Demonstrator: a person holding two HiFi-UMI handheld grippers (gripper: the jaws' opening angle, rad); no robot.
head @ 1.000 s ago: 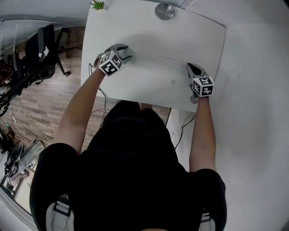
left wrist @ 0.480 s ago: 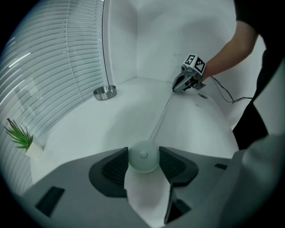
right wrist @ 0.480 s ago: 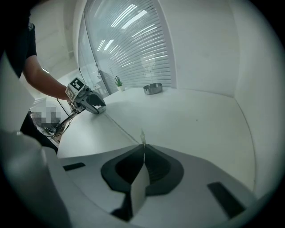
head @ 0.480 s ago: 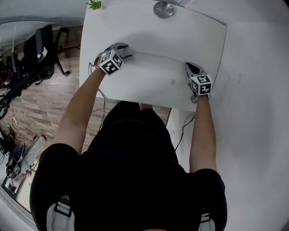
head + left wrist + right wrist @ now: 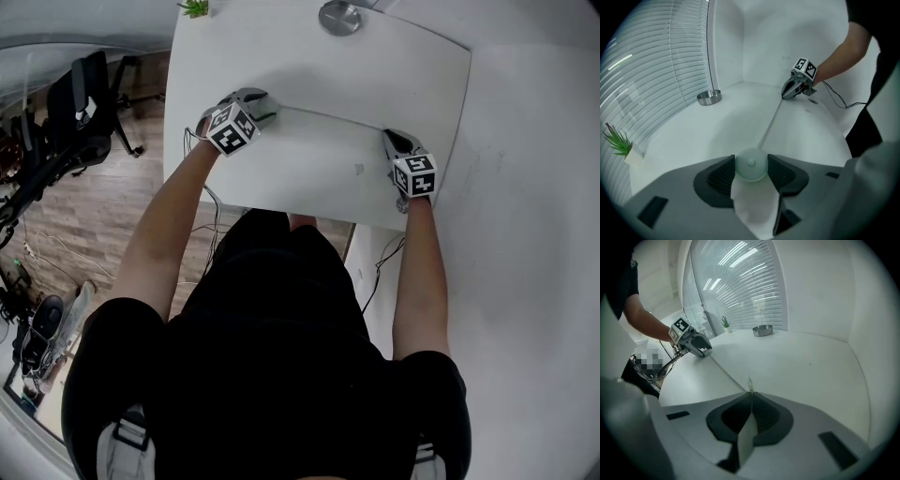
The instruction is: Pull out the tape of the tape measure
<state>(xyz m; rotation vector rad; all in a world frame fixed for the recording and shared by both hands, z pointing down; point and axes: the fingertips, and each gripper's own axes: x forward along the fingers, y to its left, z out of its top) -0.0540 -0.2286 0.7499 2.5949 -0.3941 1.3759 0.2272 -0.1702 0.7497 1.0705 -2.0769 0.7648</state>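
My left gripper (image 5: 259, 99) is shut on the round pale-green tape measure case (image 5: 751, 165) at the table's left side, its pads (image 5: 721, 174) pressing the case from both sides. A thin white tape (image 5: 328, 119) runs from the case across the white table (image 5: 309, 178) to my right gripper (image 5: 390, 141). That gripper (image 5: 750, 394) is shut on the tape's end tab (image 5: 750, 382). In the left gripper view the tape (image 5: 769, 123) stretches straight to the right gripper (image 5: 792, 90). In the right gripper view the tape (image 5: 723, 367) leads to the left gripper (image 5: 699, 348).
A metal bowl (image 5: 339, 18) sits at the table's far edge and a small green plant (image 5: 195, 8) at the far left corner. Window blinds (image 5: 656, 70) stand behind the table. Office chairs (image 5: 84, 103) and cables (image 5: 202, 230) are on the wooden floor to the left.
The right gripper has shifted slightly to the left and away from me, still holding the tape's end. The left gripper and the case have stayed in place.
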